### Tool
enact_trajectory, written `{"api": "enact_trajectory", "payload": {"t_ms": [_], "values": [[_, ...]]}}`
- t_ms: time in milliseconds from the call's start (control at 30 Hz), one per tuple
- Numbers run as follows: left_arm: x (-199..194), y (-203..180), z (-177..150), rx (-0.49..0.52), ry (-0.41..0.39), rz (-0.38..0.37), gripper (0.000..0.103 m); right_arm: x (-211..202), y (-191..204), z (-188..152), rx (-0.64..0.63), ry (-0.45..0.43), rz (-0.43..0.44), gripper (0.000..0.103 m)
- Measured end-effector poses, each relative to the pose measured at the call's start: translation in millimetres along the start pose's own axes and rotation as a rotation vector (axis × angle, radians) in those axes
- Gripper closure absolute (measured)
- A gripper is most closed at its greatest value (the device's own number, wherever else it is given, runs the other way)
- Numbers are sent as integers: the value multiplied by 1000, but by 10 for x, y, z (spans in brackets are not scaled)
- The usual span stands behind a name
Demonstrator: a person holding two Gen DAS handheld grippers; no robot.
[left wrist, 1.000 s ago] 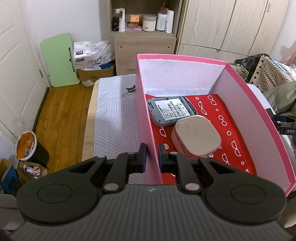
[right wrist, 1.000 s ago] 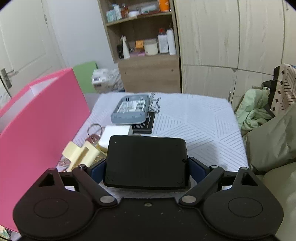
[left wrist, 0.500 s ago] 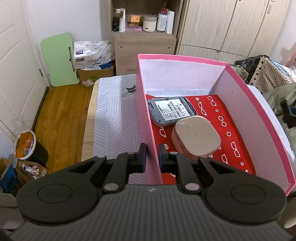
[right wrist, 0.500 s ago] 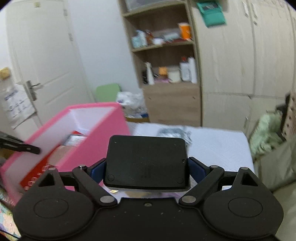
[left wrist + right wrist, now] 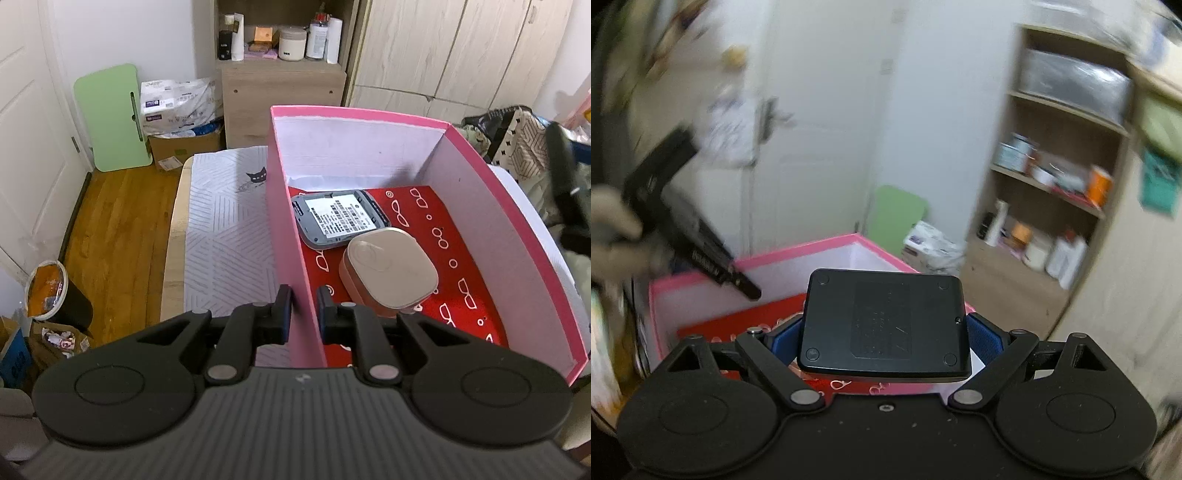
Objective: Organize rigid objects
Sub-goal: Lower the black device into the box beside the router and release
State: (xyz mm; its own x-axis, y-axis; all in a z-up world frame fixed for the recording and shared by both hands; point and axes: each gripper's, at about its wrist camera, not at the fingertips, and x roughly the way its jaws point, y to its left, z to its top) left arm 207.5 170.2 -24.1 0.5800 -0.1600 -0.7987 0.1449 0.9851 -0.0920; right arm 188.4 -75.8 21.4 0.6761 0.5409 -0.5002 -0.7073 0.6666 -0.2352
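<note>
My left gripper (image 5: 303,312) is shut on the near left wall of the pink box (image 5: 284,229), one finger on each side of it. On the box's red patterned floor lie a grey device with a white label (image 5: 338,218) and a beige rounded case (image 5: 391,271). My right gripper (image 5: 884,332) is shut on a flat black rectangular device (image 5: 886,321) and holds it above the pink box (image 5: 798,251), tilted. The right gripper's dark body (image 5: 565,192) shows blurred past the box's right wall. The left gripper's body (image 5: 687,229) appears at the left in the right wrist view.
The box stands on a white patterned cloth (image 5: 229,236) over a low table. A wooden floor (image 5: 110,236) lies to the left with a green board (image 5: 110,118) against the wall. A shelf cabinet (image 5: 280,81) and wardrobe doors stand behind. Clothes (image 5: 517,140) pile at the right.
My right gripper has risen from the table with the black device and swung left over the pink box, rolling as it went. The left gripper has kept its hold on the box wall.
</note>
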Motion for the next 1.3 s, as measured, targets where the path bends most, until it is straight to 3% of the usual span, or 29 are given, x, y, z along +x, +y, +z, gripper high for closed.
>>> {"api": "enact_trajectory", "payload": {"t_ms": [133,333,500,633,900,1067,1200,1300], "values": [[16,14,47,-4,23,-10,90,289,-36,249,-100,150,133,10],[14,3,64,25,38,-4,90,777,-36,461,-346,379,233,10],[21,8,104,36,58,-5,90,1153,83,413,-517,517,324,10],[27,11,125,43,73,-6,90,1392,143,345,-581,607,348,10],[18,73,137,20,78,-26,90,1548,223,295,-745,704,408,10],[21,95,134,13,77,-35,89,1647,237,217,-772,738,460,10],[21,113,136,6,78,-40,89,1662,219,192,-759,723,427,10],[20,130,134,1,76,-45,89,1508,132,274,-699,649,345,10]]}}
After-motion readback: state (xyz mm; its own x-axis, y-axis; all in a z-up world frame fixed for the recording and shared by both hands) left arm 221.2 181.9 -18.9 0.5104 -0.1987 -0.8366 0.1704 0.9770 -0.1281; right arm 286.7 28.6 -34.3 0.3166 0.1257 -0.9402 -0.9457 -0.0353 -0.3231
